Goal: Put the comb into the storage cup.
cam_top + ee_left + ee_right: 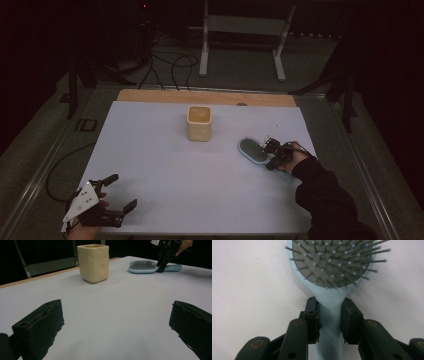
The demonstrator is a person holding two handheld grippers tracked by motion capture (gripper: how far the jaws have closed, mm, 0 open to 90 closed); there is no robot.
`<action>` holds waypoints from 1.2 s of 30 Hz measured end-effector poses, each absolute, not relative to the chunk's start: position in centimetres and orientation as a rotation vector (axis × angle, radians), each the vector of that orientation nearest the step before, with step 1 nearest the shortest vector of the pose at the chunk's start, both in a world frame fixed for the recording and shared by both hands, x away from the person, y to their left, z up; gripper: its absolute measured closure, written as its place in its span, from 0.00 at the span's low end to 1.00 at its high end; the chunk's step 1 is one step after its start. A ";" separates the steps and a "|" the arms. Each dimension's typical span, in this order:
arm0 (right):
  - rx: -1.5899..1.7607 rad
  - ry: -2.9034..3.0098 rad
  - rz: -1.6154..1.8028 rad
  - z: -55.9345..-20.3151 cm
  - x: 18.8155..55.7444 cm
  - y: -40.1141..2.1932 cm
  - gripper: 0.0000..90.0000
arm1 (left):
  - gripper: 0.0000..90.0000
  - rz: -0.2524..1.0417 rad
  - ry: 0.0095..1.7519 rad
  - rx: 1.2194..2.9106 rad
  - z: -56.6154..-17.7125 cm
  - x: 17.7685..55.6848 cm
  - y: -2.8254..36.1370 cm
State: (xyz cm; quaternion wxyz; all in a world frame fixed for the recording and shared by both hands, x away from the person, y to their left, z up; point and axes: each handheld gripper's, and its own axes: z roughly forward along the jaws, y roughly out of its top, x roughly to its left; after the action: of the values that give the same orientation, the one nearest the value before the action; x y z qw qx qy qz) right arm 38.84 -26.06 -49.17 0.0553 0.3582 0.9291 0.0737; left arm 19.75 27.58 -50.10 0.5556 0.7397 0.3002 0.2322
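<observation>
A light blue hairbrush (252,150) lies bristles up on the right side of the white table (175,170). In the right gripper view its bristle pad (334,262) sits just beyond the jaws. My right gripper (330,312) is shut on the brush's neck, with a black pad pressing each side of the handle. The left gripper view shows the brush (142,266) far off, with the right gripper (161,265) coming down onto it. My left gripper (122,192) rests at the table's near left corner, open with nothing between its jaws (116,322).
A cream square cup (199,123) stands upright at the middle back of the table, also seen ahead of the left gripper as the cup (93,262). A wooden strip (205,96) edges the far side. Cables (170,65) and a metal stand (245,30) are on the floor beyond.
</observation>
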 end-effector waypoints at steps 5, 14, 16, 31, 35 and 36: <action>1.082 2.790 0.270 -49.2 38.4 -26.3 0.78 | 0.00 0.545 0.712 1.746 -50.1 19.8 27.6; 1.108 2.751 0.375 -49.3 37.8 -27.0 0.78 | 0.00 0.545 0.719 1.742 -50.1 19.8 27.7; 1.112 2.743 0.410 -49.2 37.6 -27.0 0.78 | 0.00 0.545 0.717 1.742 -50.1 19.8 27.7; 1.141 2.633 0.727 -48.1 36.5 -26.3 0.78 | 0.00 0.545 0.719 1.750 -50.2 19.8 27.6; 1.145 2.598 0.772 -47.8 36.4 -25.9 0.78 | 0.00 0.544 0.720 1.749 -50.2 19.8 27.6; 1.135 2.602 0.788 -47.7 36.4 -25.9 0.78 | 0.00 0.545 0.720 1.750 -50.2 19.8 27.6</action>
State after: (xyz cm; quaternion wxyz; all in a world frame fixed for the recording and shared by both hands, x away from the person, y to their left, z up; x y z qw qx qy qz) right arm 36.37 -25.89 -47.66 0.0975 0.3835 0.8790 0.2661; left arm 19.79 27.60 -50.19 0.5531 0.7404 0.3047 0.2305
